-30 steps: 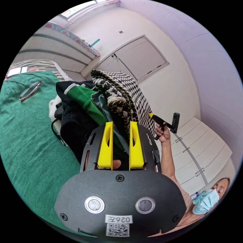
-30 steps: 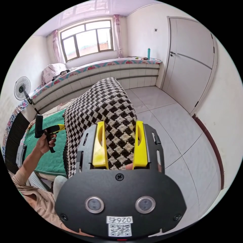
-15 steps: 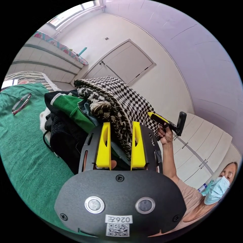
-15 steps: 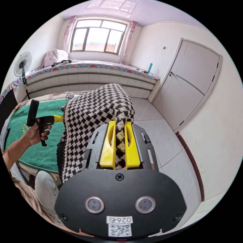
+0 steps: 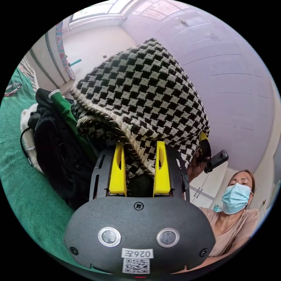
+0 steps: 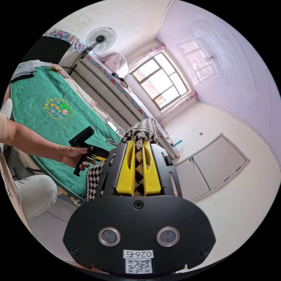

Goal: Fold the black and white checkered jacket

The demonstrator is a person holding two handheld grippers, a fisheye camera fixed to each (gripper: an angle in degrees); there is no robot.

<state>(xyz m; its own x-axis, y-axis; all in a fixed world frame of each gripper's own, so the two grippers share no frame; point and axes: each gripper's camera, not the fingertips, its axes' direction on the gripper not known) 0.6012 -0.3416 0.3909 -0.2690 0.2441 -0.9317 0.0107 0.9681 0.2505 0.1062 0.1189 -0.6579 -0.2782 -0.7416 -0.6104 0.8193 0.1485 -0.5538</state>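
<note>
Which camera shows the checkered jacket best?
The left gripper view: the checkered jacket spreads wide there, draped above the left gripper, whose jaws stand apart around its edge. The right gripper view shows a narrow strip of it pinched in the right gripper.

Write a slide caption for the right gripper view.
Right claw shut on the checkered jacket, lifted beside the green bed.

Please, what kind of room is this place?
Probably a bedroom in a home: a bed under a green cover, a standing fan by the curtained window, and clothes piled on the bed.
</note>
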